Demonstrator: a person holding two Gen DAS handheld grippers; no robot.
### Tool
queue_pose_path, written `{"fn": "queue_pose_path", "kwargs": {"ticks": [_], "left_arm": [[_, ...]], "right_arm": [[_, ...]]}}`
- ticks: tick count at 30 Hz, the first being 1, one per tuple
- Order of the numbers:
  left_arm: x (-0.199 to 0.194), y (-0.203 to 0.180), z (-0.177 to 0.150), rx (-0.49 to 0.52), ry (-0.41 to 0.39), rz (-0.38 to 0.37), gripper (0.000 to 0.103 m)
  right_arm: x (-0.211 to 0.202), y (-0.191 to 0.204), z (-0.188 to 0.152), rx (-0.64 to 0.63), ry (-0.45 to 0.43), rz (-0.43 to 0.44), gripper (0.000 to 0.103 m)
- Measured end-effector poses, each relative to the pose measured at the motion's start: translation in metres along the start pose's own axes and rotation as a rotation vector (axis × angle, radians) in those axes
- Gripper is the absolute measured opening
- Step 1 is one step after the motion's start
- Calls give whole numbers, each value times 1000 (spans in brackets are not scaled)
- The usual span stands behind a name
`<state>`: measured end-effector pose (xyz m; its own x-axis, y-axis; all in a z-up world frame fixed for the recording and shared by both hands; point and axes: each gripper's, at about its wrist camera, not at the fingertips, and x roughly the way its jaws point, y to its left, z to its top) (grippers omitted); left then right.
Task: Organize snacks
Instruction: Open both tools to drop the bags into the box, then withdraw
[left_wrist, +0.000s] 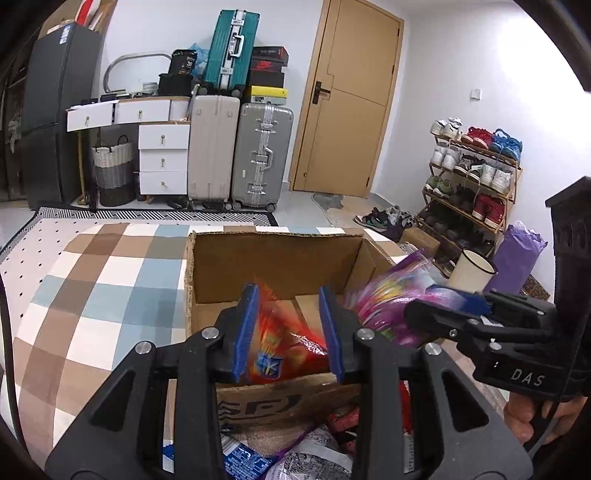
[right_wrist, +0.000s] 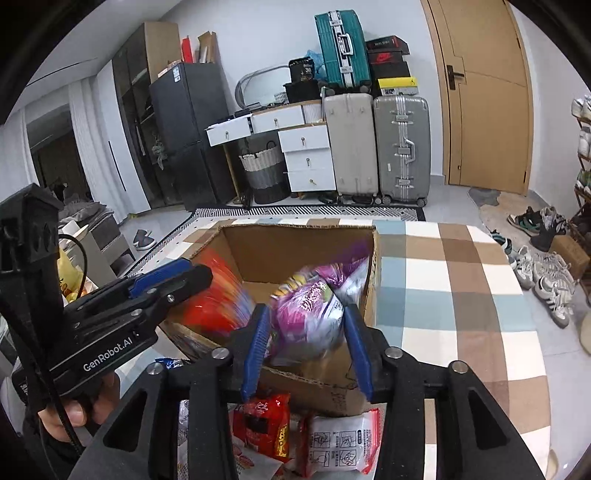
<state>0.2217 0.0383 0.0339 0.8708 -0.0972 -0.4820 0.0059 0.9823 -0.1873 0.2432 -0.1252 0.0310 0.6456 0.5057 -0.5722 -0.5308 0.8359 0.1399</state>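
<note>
Both grippers hover over the cardboard box (left_wrist: 273, 258): the left gripper (left_wrist: 291, 332) looks clenched on a red bag (left_wrist: 284, 343), the right gripper (right_wrist: 306, 343) on a purple bag (right_wrist: 310, 306). More snack packets (right_wrist: 343, 446) wait in front of the box.

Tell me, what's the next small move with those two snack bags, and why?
Probably open both grippers and let go. The left gripper holds the red bag and the right gripper the purple bag, both already over the open cardboard box.

Red snack bag (left_wrist: 286, 345), purple snack bag (right_wrist: 312, 314), brown cardboard box (left_wrist: 273, 262), blue-brown-white checked tablecloth (left_wrist: 99, 280).
</note>
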Motion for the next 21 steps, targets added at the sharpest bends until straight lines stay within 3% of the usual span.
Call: {"fn": "queue_pose_path", "kwargs": {"ticks": [2, 4, 7, 9, 11, 15, 21], "left_arm": [[-2, 1, 0, 3, 9, -12, 54], [-6, -1, 0, 12, -7, 1, 85], [-17, -5, 0, 26, -12, 8, 94], [-23, -7, -2, 38, 2, 6, 102], [-36, -10, -6, 60, -1, 13, 102], [-61, -13, -15, 90, 16, 35, 102], [-102, -11, -30, 93, 31, 68, 102]], "right_arm": [[-5, -2, 1, 0, -16, -11, 53], [-10, -4, 1, 1, -16, -6, 61], [-21, -7, 0, -5, -21, -18, 91], [-30, -8, -3, -8, -24, -20, 97], [-39, -10, -6, 0, -23, -16, 103], [-59, -19, -17, 63, -41, 29, 103], [-79, -17, -32, 64, -43, 1, 103]]}}
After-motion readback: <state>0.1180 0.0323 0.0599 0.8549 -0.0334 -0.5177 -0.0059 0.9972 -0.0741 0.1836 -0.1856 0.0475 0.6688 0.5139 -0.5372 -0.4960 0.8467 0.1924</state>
